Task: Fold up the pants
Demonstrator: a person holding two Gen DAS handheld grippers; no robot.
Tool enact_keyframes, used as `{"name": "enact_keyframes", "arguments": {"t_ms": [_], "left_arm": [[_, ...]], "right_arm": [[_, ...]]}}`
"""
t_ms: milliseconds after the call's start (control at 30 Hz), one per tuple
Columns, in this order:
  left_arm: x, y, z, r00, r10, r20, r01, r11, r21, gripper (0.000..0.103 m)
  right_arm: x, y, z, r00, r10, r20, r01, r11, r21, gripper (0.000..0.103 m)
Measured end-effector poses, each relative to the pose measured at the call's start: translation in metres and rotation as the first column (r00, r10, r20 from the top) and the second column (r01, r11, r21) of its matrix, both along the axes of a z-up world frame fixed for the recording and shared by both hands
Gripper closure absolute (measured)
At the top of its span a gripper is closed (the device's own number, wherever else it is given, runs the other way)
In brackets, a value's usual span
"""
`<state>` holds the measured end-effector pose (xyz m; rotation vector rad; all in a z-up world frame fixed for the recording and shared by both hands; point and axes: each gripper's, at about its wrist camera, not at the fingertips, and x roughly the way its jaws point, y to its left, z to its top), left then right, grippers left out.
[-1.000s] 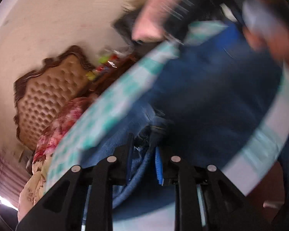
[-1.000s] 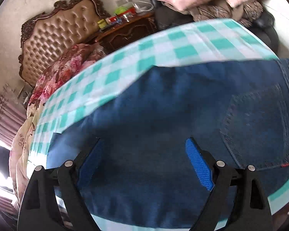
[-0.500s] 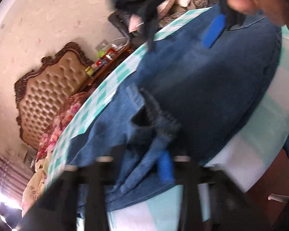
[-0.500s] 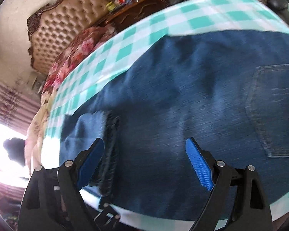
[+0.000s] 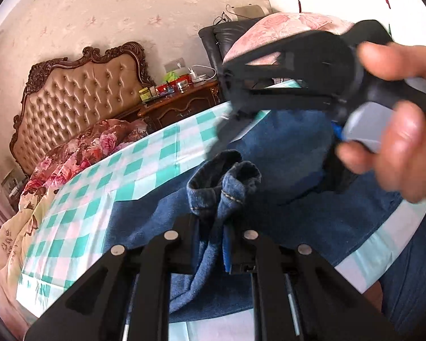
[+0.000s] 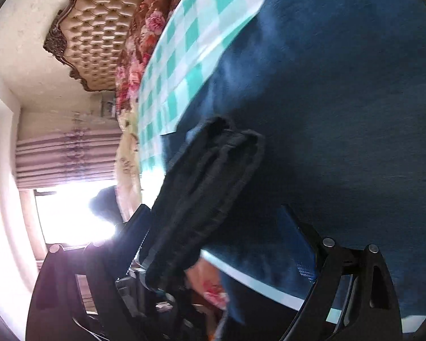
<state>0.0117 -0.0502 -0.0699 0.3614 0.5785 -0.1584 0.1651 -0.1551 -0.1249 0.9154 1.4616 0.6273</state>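
Blue jeans lie on a table with a teal-and-white checked cloth. My left gripper is shut on the leg hems of the jeans and holds them bunched above the cloth. The right gripper shows in the left wrist view, held in a hand at the upper right, above the jeans. In the right wrist view my right gripper is open, tilted over the jeans, with the raised hems between its fingers but not clamped.
A tufted headboard and a floral bedspread stand behind the table. A dark wooden nightstand holds small items. A black chair with pink pillows is at the back right. A bright window is on the left.
My left gripper has lifted the hems higher and toward the waist end. My right gripper has rolled sideways and come down to the raised hems; it stays open.
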Motion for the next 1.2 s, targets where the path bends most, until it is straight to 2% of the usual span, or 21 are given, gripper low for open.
{"name": "enact_keyframes", "arguments": {"t_ms": [167, 200, 233, 300, 367, 433, 467, 533, 600, 700, 767, 800, 867, 900, 933, 967, 1000, 1067, 1100, 1133, 1200], "left_arm": [[-0.010, -0.011, -0.007, 0.999, -0.032, 0.012, 0.032, 0.998, 0.050, 0.091], [-0.012, -0.016, -0.010, 0.999, -0.043, 0.012, 0.042, 0.997, 0.067, 0.091], [-0.015, -0.020, -0.013, 0.999, -0.051, 0.011, 0.050, 0.995, 0.083, 0.091], [-0.017, -0.032, -0.020, 0.998, -0.060, 0.024, 0.056, 0.987, 0.153, 0.091], [-0.018, -0.043, -0.021, 0.996, -0.075, 0.048, 0.065, 0.979, 0.194, 0.090], [-0.017, -0.060, -0.021, 0.992, -0.105, 0.071, 0.086, 0.970, 0.229, 0.091], [-0.015, -0.067, -0.024, 0.990, -0.121, 0.067, 0.102, 0.966, 0.240, 0.091], [-0.007, -0.080, -0.035, 0.988, -0.152, 0.035, 0.140, 0.964, 0.226, 0.090], [-0.002, -0.090, -0.047, 0.985, -0.171, 0.002, 0.166, 0.958, 0.234, 0.091], [-0.001, -0.097, -0.059, 0.982, -0.183, -0.034, 0.186, 0.956, 0.226, 0.091], [-0.001, -0.099, -0.067, 0.981, -0.187, -0.055, 0.195, 0.954, 0.229, 0.087], [-0.001, -0.100, -0.071, 0.979, -0.192, -0.065, 0.202, 0.952, 0.232, 0.085], [-0.002, -0.101, -0.074, 0.980, -0.192, -0.054, 0.199, 0.947, 0.252, 0.083], [-0.003, -0.101, -0.074, 0.979, -0.194, -0.055, 0.202, 0.948, 0.248, 0.081], [-0.003, -0.099, -0.071, 0.979, -0.196, -0.061, 0.205, 0.953, 0.223, 0.078], [-0.003, -0.096, -0.069, 0.979, -0.196, -0.062, 0.205, 0.958, 0.203, 0.068], [-0.005, -0.095, -0.067, 0.978, -0.199, -0.064, 0.208, 0.961, 0.182, 0.064], [-0.003, -0.094, -0.067, 0.977, -0.204, -0.069, 0.213, 0.961, 0.176, 0.064], [-0.005, -0.094, -0.067, 0.975, -0.209, -0.071, 0.218, 0.960, 0.173, 0.064], [-0.008, -0.093, -0.065, 0.972, -0.222, -0.081, 0.233, 0.960, 0.158, 0.064], [-0.017, -0.090, -0.059, 0.964, -0.243, -0.104, 0.254, 0.962, 0.103, 0.063]], "right_arm": [[0.028, 0.022, 0.004, 0.999, 0.028, 0.045, -0.026, 0.998, -0.051, 0.016], [0.033, 0.024, 0.005, 0.997, 0.039, 0.066, -0.034, 0.996, -0.085, 0.023], [0.037, 0.027, 0.007, 0.994, 0.059, 0.095, -0.045, 0.988, -0.144, 0.052], [0.042, 0.029, 0.012, 0.988, 0.079, 0.135, -0.045, 0.971, -0.235, 0.088], [0.041, 0.024, 0.026, 0.974, 0.097, 0.203, -0.046, 0.969, -0.242, 0.088], [0.038, 0.014, 0.045, 0.949, 0.118, 0.293, -0.022, 0.950, -0.312, 0.088], [0.038, 0.009, 0.047, 0.945, 0.121, 0.305, -0.015, 0.944, -0.330, 0.088], [0.040, -0.003, 0.040, 0.944, 0.142, 0.299, -0.013, 0.919, -0.395, 0.088], [0.044, -0.012, 0.021, 0.953, 0.146, 0.265, -0.021, 0.905, -0.425, 0.089], [0.045, -0.020, -0.003, 0.957, 0.151, 0.246, -0.036, 0.908, -0.418, 0.089], [0.040, -0.025, -0.004, 0.952, 0.163, 0.260, -0.042, 0.908, -0.417, 0.088], [0.041, -0.025, -0.001, 0.951, 0.168, 0.260, -0.041, 0.901, -0.432, 0.085], [0.042, -0.026, 0.005, 0.947, 0.164, 0.277, -0.021, 0.889, -0.457, 0.070], [0.043, -0.029, 0.012, 0.941, 0.149, 0.304, 0.012, 0.883, -0.468, 0.054], [0.044, -0.033, 0.015, 0.937, 0.131, 0.324, 0.036, 0.886, -0.462, 0.046], [0.045, -0.035, 0.017, 0.935, 0.125, 0.333, 0.043, 0.891, -0.453, 0.046], [0.046, -0.036, 0.017, 0.934, 0.133, 0.333, 0.034, 0.891, -0.453, 0.047], [0.049, -0.030, 0.013, 0.930, 0.163, 0.331, 0.020, 0.872, -0.488, 0.054], [0.050, -0.030, 0.011, 0.930, 0.169, 0.326, 0.022, 0.860, -0.510, 0.066], [0.051, -0.030, 0.009, 0.931, 0.169, 0.324, 0.028, 0.851, -0.524, 0.072], [0.049, -0.039, 0.010, 0.932, 0.149, 0.330, 0.040, 0.864, -0.503, 0.075]]}}
